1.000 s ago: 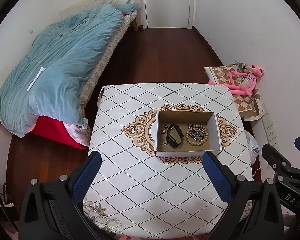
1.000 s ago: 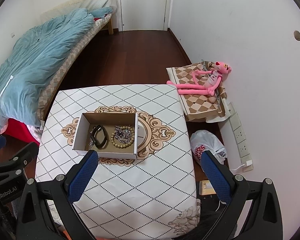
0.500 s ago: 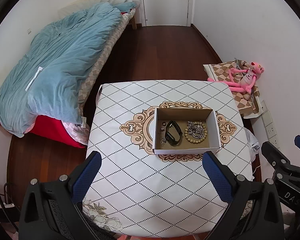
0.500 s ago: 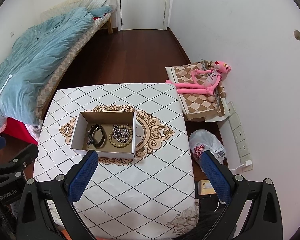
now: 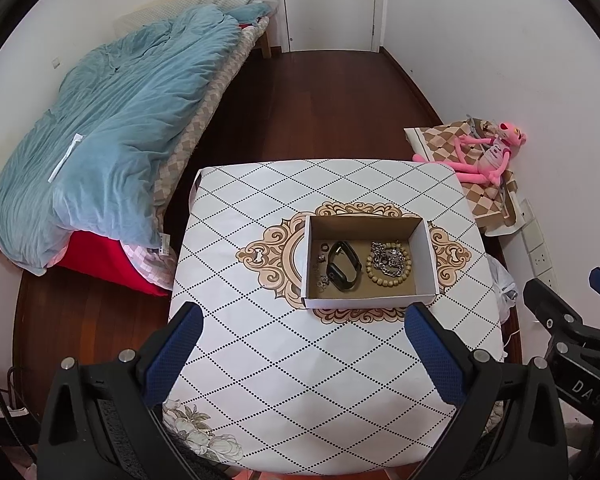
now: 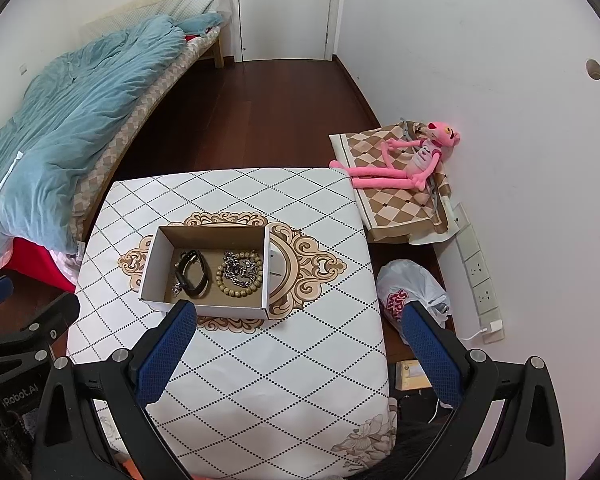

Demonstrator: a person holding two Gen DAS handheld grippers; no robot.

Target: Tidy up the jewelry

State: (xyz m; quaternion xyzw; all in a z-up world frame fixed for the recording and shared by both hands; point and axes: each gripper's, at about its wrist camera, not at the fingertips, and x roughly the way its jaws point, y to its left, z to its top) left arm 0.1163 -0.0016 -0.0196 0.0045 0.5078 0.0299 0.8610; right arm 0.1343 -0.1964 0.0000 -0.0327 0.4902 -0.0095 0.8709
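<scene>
Where the frames begin at their lower edges, the left gripper (image 5: 302,338) and the right gripper (image 6: 298,336) hang above the near part of the table (image 5: 284,380), each with its blue-padded fingers (image 5: 172,354) spread wide and nothing between them; their handles are cut off by the frame. Beyond them, on the patterned cloth's middle ornament, sits the open cardboard box (image 5: 426,258). Inside lie a black band (image 5: 343,266) to the left and a ring of wooden beads (image 5: 389,266) to the right, with a silver chain (image 5: 386,260) heaped on the beads. A few tiny pieces (image 5: 323,258) rest by the box's left wall, too small to identify. In the right wrist view the near wall hides part of the box floor. Farther off, a bed (image 5: 112,136) with a blue quilt stands left, a pink plush toy (image 6: 404,164) lies right, and a white door (image 6: 286,8) closes the room.
</scene>
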